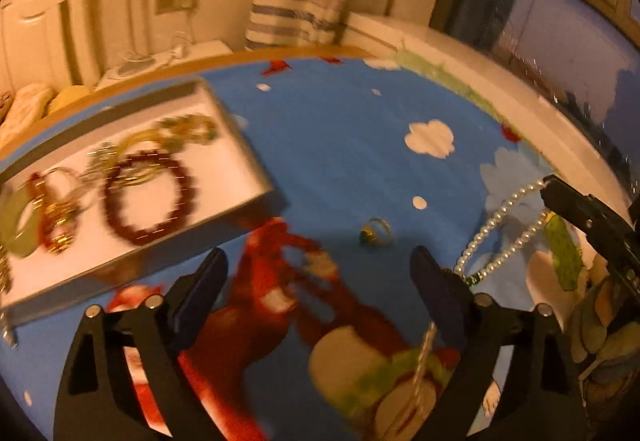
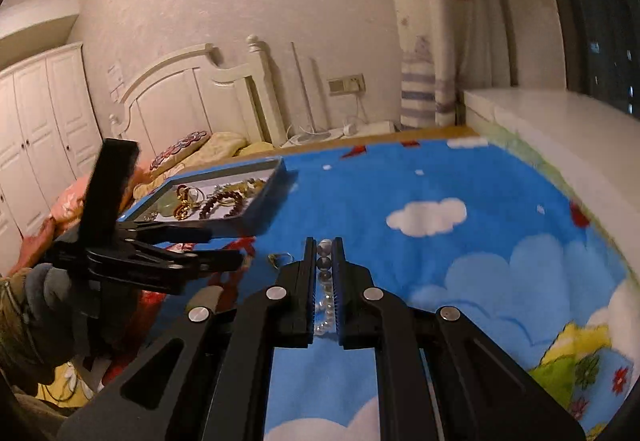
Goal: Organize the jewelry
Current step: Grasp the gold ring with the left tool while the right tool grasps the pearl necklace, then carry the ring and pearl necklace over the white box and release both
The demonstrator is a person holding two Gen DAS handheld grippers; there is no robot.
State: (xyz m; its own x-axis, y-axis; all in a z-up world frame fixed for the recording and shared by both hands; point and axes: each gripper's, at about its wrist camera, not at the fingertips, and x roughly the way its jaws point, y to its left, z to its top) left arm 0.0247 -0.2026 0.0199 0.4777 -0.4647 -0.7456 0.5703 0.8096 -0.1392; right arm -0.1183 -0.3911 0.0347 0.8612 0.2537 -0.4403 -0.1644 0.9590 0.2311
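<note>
Left wrist view: the left gripper [image 1: 316, 273] stands released, its dark flat pads spread wide with nothing between them. Just beyond the pads, at twelve o'clock, a small gold ring [image 1: 376, 232] with a green stone lies on the fleecy blue blanket [image 1: 340, 145] printed with white clouds. At ten o'clock sits a shallow rectangular tray [image 1: 240, 145], white inside, holding a dark red bead bracelet [image 1: 146, 197], gold bangles and a pale green piece. At three o'clock a pearl strand [image 1: 500, 229] of small round white beads hangs from the tip of the right gripper [image 1: 554, 193].

Right wrist view: the right gripper [image 2: 324, 281] is clenched on the pearl strand [image 2: 325, 305], glossy beads lined up between its narrow fingers. At nine o'clock a gloved hand [image 2: 44, 293] carries the left gripper [image 2: 208, 245]. The tray [image 2: 276, 169] lies at eleven o'clock. Behind are a cream headboard [image 2: 192, 81], textured wall and striped curtain [image 2: 420, 89].
</note>
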